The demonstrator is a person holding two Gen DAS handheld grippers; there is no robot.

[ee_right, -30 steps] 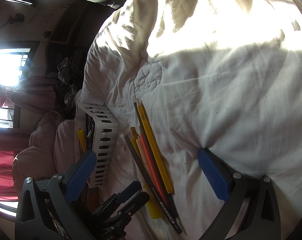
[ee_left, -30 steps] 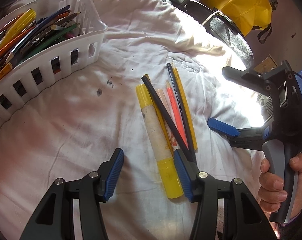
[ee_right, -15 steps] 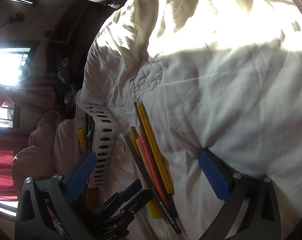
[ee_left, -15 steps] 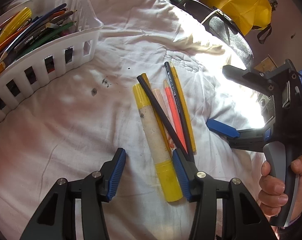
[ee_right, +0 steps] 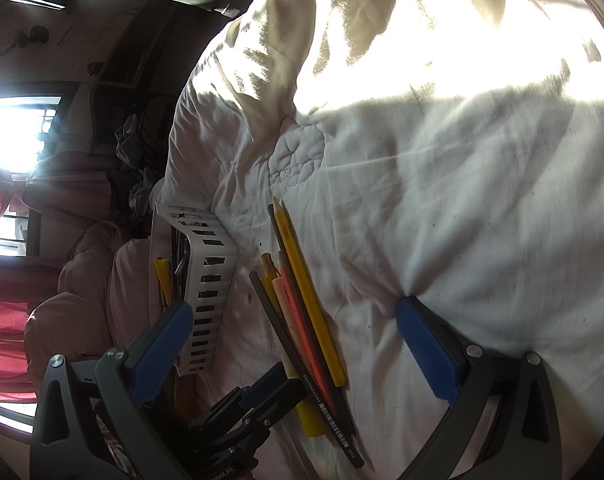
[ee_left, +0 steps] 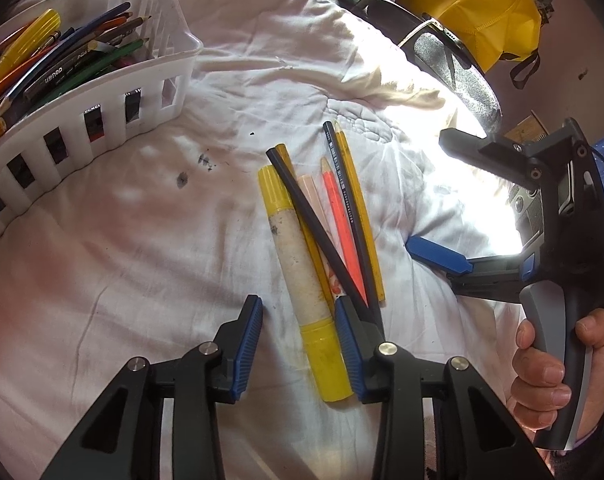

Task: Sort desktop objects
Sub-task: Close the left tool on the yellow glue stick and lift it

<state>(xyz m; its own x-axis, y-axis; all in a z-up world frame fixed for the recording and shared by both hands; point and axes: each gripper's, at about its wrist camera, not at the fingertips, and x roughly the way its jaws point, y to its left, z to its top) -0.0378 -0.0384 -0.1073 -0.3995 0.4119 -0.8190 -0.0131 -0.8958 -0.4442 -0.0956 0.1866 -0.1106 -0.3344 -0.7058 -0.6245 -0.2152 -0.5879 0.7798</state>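
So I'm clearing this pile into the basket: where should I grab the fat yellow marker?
Grip the yellow marker at its near yellow end, from above, fingers across its width. That end juts clear of the pencils overlapping its far half; the left hand-held gripper already straddles it.

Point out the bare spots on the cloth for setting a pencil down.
Bare cloth lies between the white basket and the yellow marker. A wide bare stretch runs beyond the right gripper. Crowded: the pencil bunch at the left gripper.
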